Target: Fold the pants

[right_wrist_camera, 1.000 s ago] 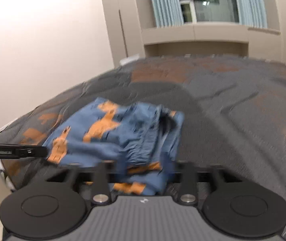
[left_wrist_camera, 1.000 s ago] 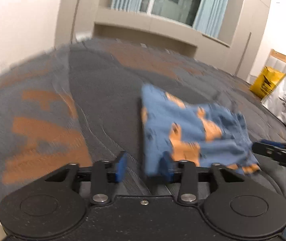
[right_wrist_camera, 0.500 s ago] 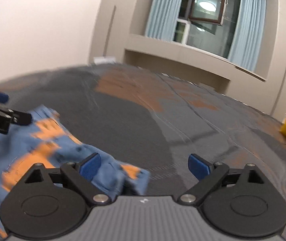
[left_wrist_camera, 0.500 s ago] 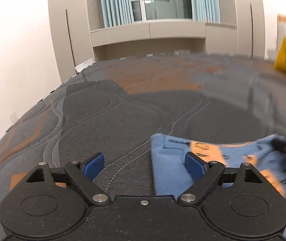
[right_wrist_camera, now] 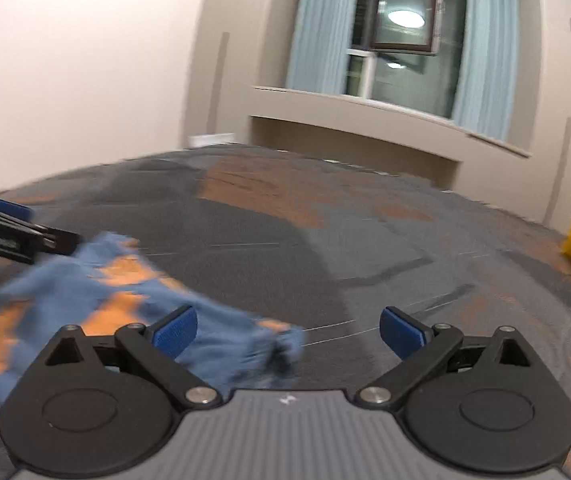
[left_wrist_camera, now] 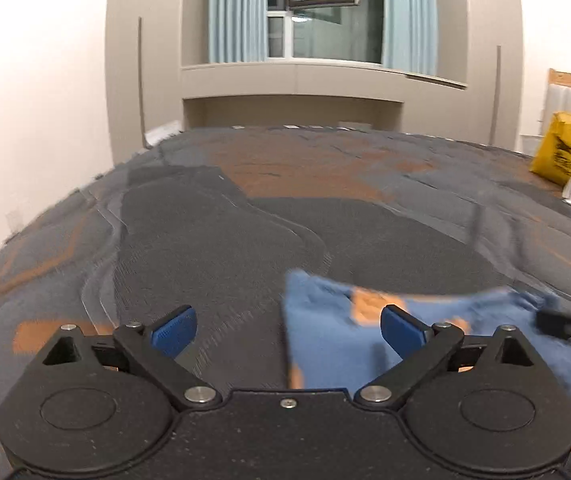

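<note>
Covering most of both frames, the grey quilted bedspread with orange patches (left_wrist_camera: 221,248) carries the folded blue pants with orange print (left_wrist_camera: 337,340), which lie at lower right in the left wrist view and lower left (right_wrist_camera: 133,304) in the right wrist view. The left gripper (left_wrist_camera: 287,326) and right gripper (right_wrist_camera: 287,326) have just been opening; both stand released, gripping nothing, with a pants edge lying below each gap.
</note>
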A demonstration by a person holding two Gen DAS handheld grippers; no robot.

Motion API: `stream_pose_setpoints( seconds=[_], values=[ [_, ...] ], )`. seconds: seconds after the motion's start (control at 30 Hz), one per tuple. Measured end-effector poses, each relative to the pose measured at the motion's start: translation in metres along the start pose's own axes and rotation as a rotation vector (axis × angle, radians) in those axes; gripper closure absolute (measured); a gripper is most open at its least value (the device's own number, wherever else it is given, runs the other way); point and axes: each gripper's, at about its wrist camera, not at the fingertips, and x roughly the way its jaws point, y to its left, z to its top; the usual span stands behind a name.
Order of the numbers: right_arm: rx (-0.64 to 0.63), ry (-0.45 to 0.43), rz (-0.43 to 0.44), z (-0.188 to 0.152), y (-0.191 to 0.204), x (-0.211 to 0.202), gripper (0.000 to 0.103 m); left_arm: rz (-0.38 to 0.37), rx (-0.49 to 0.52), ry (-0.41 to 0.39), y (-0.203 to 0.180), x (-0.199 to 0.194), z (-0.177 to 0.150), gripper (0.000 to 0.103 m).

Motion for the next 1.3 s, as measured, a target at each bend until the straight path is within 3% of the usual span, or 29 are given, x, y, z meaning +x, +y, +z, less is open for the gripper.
stream_pose_setpoints(
  seconds=[0.1, 0.2, 0.43, 0.57, 0.7, 0.83, 1.03, 1.23, 1.3],
  values=[
    [-0.029, 0.030, 0.038, -0.007, 0.012, -0.009, 0.002, -0.024, 0.028, 0.050, -0.011, -0.011, -0.018, 0.004],
    [-0.088, 0.088, 0.005, -0.023, 0.024, -0.012, 0.002, -0.019, 0.043, 0.110, -0.015, -0.014, -0.040, 0.004],
    [-0.019, 0.127, 0.017, -0.047, 0.014, -0.037, 0.001, -0.079, -0.085, 0.109, 0.010, -0.036, -0.063, 0.004],
    [-0.024, 0.120, 0.028, -0.045, 0.011, -0.047, 0.001, -0.063, -0.056, 0.105, 0.008, -0.047, -0.059, 0.004],
    [0.030, 0.049, 0.049, -0.032, 0.000, -0.056, 0.000, -0.055, -0.072, 0.064, 0.010, -0.055, -0.050, 0.002],
    [0.009, 0.106, 0.007, -0.037, 0.005, -0.040, 0.000, -0.032, -0.094, 0.130, 0.011, -0.048, -0.058, 0.001],
    [0.049, 0.130, 0.037, -0.048, -0.003, -0.044, 0.000, -0.050, -0.104, 0.114, 0.017, -0.059, -0.063, 0.001],
    [0.138, 0.024, 0.089, -0.026, -0.020, -0.047, 0.000, -0.060, -0.149, 0.041, 0.017, -0.049, -0.039, 0.001],
    [0.193, 0.029, 0.118, -0.019, -0.028, -0.033, 0.000, -0.065, -0.156, 0.044, 0.013, -0.039, -0.031, 0.001]
  ],
)
